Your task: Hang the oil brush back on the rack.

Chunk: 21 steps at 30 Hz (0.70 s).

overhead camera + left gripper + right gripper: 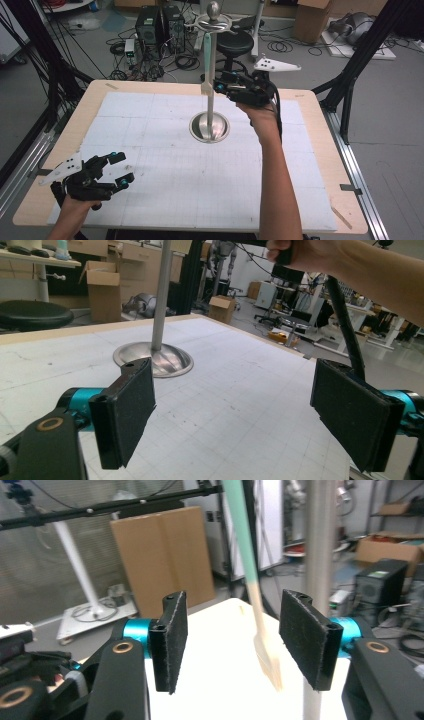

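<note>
A metal stand with a round base and a thin pole stands at the table's middle. From its top hangs a utensil with a green handle and a pale wooden end. My right gripper is held up in the air beside that wooden end. In the right gripper view the utensil hangs in the gap of my right gripper, whose jaws stand open and apart from it, with the pole just behind. My left gripper rests open near the front left; it faces the base.
A white gridded mat covers the wooden table. Behind the far edge stand a black stool, computer towers and cables. Black frame posts flank both sides. The person's right forearm crosses the table's right half.
</note>
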### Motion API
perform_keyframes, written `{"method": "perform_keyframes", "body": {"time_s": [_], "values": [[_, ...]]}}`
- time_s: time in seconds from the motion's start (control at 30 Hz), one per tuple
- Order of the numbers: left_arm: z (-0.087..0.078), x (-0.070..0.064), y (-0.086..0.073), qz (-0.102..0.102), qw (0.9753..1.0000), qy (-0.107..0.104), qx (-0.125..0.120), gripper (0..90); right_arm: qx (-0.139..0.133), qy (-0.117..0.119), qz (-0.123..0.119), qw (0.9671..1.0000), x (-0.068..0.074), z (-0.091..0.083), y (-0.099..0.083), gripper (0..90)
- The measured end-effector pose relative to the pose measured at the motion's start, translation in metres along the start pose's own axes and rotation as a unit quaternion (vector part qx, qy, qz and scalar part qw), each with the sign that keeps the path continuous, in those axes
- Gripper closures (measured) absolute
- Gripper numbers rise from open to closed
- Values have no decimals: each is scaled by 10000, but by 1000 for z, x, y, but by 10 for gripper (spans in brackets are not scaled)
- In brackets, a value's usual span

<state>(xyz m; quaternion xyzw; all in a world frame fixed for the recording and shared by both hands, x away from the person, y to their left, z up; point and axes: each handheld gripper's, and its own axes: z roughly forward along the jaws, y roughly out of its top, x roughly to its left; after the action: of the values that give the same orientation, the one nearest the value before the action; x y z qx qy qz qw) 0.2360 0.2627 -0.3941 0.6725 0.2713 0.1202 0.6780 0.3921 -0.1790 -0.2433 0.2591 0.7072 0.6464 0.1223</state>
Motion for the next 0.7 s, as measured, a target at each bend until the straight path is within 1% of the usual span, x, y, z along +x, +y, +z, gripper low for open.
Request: {"method": "perform_keyframes", "body": {"time_s": [0.03, 0.07, 0.1, 0.13, 0.17, 0.2, 0.23, 0.27, 0.33, 0.37, 0.4, 0.47, 0.5, 0.53, 0.57, 0.6, 0.63, 0.67, 0.7], "values": [[-1, 1, 0, -25, 10000, 36, -13, 184, -14, -67, -24, 10000, 0, -6, -2, 430], [-1, 1, 0, -25, 10000, 36, -13, 184, -14, -67, -24, 10000, 0, -6, -2, 430], [-2, 2, -1, -21, 10000, 54, -9, 184, 102, -261, -68, 9996, 1, -20, -9, 401], [-2, 2, -1, -21, 10000, 73, -12, 184, 130, -315, -61, 9994, 2, -25, -12, 388], [-2, 3, -1, -23, 10000, 92, -4, 184, 130, -315, -61, 9994, 2, -25, -12, 388], [-3, 3, -1, -29, 9999, 103, -8, 184, 176, -403, -84, 9990, 3, -31, -16, 364], [-3, 4, -2, -39, 9999, 102, -22, 185, 226, -509, -147, 9983, 7, -43, -28, 325], [-3, 4, -2, -39, 9999, 102, -22, 185, 226, -509, -147, 9983, 7, -43, -28, 325], [-3, 4, -2, -27, 10000, 74, -1, 185, 309, -633, -240, 9972, 12, -54, -44, 291], [-2, 4, -3, -3, 10000, 85, 28, 184, 464, -798, -270, 9954, 15, -64, -60, 246], [-2, 5, -3, 11, 9999, 92, 41, 184, 464, -798, -270, 9954, 15, -64, -60, 246], [-2, 6, -4, 27, 9999, 124, 30, 184, 590, -992, -307, 9928, 20, -74, -75, 194], [-2, 7, -5, 0, 9999, 155, -20, 182, 626, -1189, -394, 9901, 29, -85, -92, 181], [-2, 7, -5, 0, 9999, 155, -20, 181, 626, -1189, -394, 9901, 29, -85, -92, 181], [-2, 7, -5, 37, 9998, 192, -25, 181, 696, -1372, -489, 9869, 35, -93, -103, 181], [-1, 7, -6, 45, 9998, 197, -25, 182, 719, -1456, -512, 9854, 38, -98, -110, 181], [-1, 7, -6, 47, 9998, 201, -22, 182, 711, -1513, -527, 9845, 41, -103, -116, 181], [-1, 7, -6, 47, 9998, 201, -22, 181, 711, -1513, -527, 9845, 41, -103, -116, 181], [-1, 7, -6, 50, 9998, 197, -17, 181, 716, -1527, -541, 9842, 43, -108, -123, 181]]}}
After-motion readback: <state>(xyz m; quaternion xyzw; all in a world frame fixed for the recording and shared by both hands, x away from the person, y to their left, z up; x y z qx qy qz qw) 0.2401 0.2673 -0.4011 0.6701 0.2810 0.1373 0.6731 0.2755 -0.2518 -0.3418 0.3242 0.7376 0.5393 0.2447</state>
